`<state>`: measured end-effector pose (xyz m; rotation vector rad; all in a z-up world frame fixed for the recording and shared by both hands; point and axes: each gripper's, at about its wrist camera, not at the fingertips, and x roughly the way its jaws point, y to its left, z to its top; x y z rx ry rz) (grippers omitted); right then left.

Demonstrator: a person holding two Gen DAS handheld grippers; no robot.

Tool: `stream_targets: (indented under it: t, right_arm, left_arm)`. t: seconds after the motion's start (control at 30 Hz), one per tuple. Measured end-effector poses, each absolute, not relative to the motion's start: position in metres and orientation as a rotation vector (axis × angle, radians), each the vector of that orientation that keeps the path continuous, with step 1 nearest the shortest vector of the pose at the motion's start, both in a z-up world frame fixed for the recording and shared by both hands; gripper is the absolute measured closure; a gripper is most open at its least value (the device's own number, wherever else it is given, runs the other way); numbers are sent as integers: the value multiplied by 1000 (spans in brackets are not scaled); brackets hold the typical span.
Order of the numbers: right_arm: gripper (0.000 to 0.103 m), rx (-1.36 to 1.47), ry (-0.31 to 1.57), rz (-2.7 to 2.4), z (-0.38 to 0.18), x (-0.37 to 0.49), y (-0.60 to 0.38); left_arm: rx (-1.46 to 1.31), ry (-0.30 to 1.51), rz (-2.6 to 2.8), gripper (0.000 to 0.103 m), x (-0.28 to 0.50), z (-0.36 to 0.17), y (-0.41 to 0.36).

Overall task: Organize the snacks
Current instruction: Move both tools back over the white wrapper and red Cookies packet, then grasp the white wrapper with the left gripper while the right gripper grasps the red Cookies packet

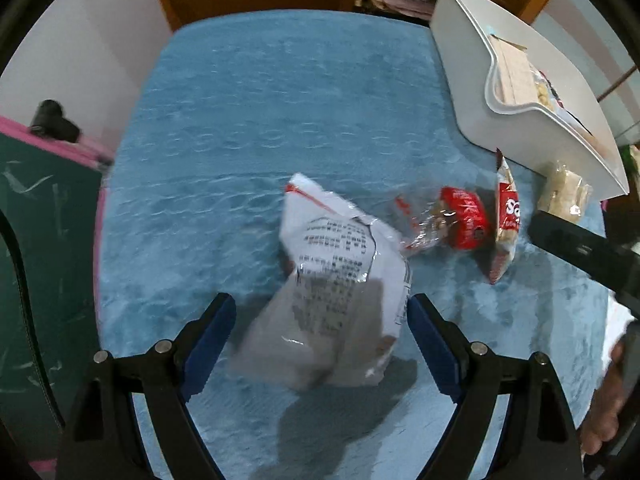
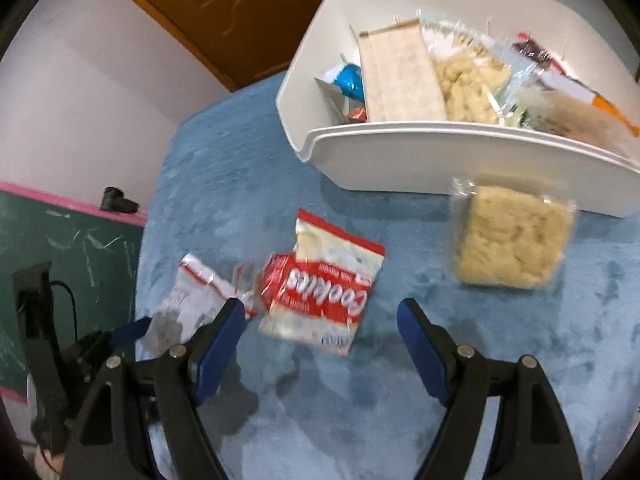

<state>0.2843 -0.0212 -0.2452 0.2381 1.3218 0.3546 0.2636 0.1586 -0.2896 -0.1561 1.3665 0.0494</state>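
— Well, where has the left gripper got to?

— It sits over the near edge of the blue table, jaws spread wide, with the white printed packet lying between its blue pads. Whether either pad actually touches the wrapper I cannot tell; the picture is blurred there, and the packet looks loose rather than pinched.

— And the right one?

— The right gripper is spread open too, holding nothing, poised above the table's near side. Just ahead of it lies the red-and-white cookies bag, face up, with a small red wrapper touching its left edge — the white printed packet is further left, by the left gripper's blue pad.

— What about the bin?

— The white bin stands at the far right corner of the table, already stocked: a beige flat packet upright in the middle, a clear bag of pale pieces beside it on the right, something blue and shiny on the left, and more wrappers toward the right end that I can't make out.

— Anything outside it?

— A clear pack of pale crispy snack lies flat on the table, just in front of the bin's near wall, well apart from the cookies bag. Beyond the table's left edge there's a green board with a pink rim.
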Motion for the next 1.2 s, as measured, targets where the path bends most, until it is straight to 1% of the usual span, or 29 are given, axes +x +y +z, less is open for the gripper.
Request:
stream_targets:
  t: [0.1,0.2,0.27,0.3,0.37,0.43,0.47,0.53,0.67,0.9,1.07,1.2]
  right_arm:
    - [23,207,1364,336,-262,293,-11]
    - [24,234,1411,346,-280,294,-8]
    - [27,281,1415,355,-286,292,-12]
    - [29,283,1406,358,-286,291,-14]
    - [51,291,1398,384,-285,288,-17]
    - [55,279,1400,403,-280,286,-17]
    - [56,253,1394,400,-278,283,-16]
    - [56,214,1386,395,-274,276,-19]
    - [56,190,1370,390,-264,261,-31]
    - [56,167,1332,401,-234,225,-65]
    - [56,173,1278,391,-207,201,-89]
    - [56,176,1216,376,-180,189,-107]
  left_arm:
    - [-100,1393,57,16,272,-303,153]
    - [-108,1439,49,16,277,-320,152]
    - [-121,1456,53,17,278,-329,152]
    - [-129,1461,44,21,278,-333,152]
    - [-121,1449,44,28,275,-335,151]
    - [-114,1434,47,31,272,-332,150]
    - [-119,1434,48,34,269,-331,150]
    - [-134,1426,54,37,262,-328,148]
    - [-145,1395,67,39,248,-315,142]
    - [-115,1361,38,40,212,-282,112]
    - [-78,1297,-21,41,193,-240,90]
    - [-48,1223,-92,41,195,-201,64]
